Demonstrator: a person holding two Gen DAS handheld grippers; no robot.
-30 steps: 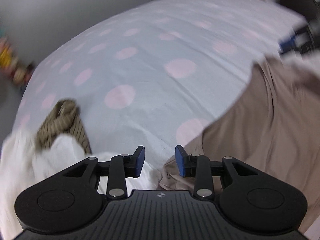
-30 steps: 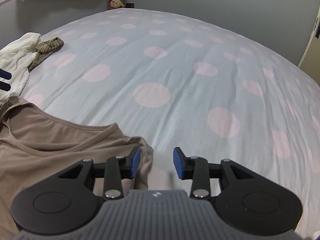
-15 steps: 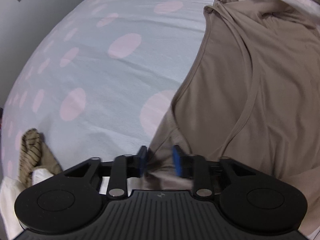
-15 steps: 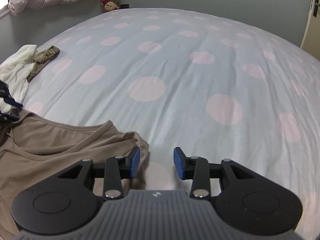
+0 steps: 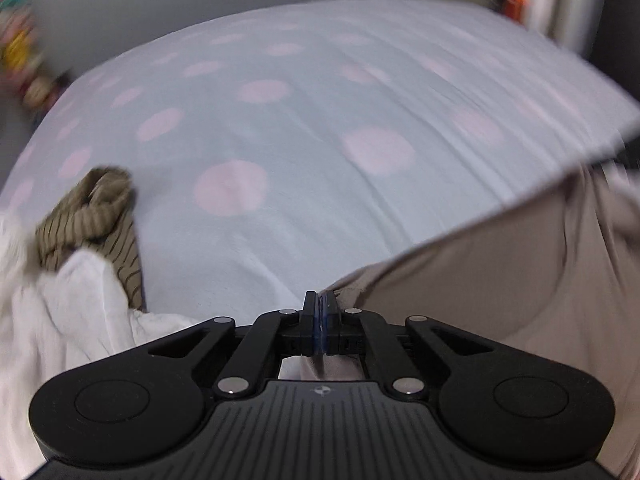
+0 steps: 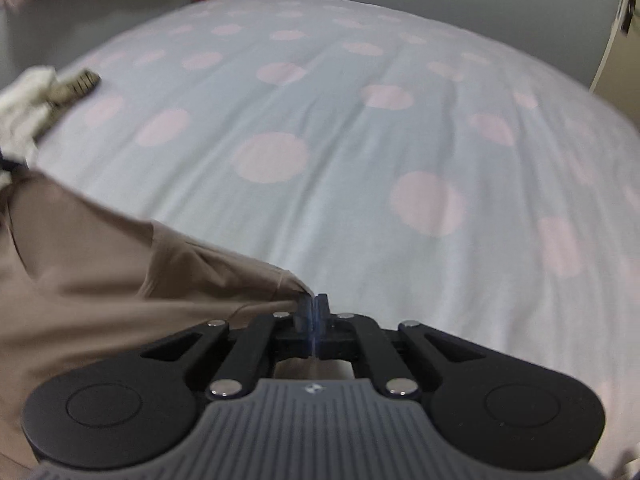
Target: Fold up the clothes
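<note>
Our left gripper (image 5: 320, 300) has its blue pads pressed together on a corner of the beige top (image 5: 500, 280), and our right gripper (image 6: 312, 304) is pinched the same way on another corner of that top (image 6: 100, 280). Outward from the left claw the cloth runs off to the right; outward from the right claw it runs off to the left. So the garment hangs or stretches between our two claws, its held edge running from one to the other, crosswise to the way both cameras look. Neither hand is nearer: each already has its end.

Beyond the held edge lies the spotted bed sheet (image 6: 360, 160), open ahead of both claws, and we judge that any laying down or folding over would go forward onto it. Both views are smeared by motion, so we cannot be sure whether these corners are shoulders or hem, nor whether the top's lower part rests on the bed.

Farther left, well apart from the top, a white garment (image 5: 60, 320) lies bunched, touching a striped olive garment (image 5: 88, 216).
</note>
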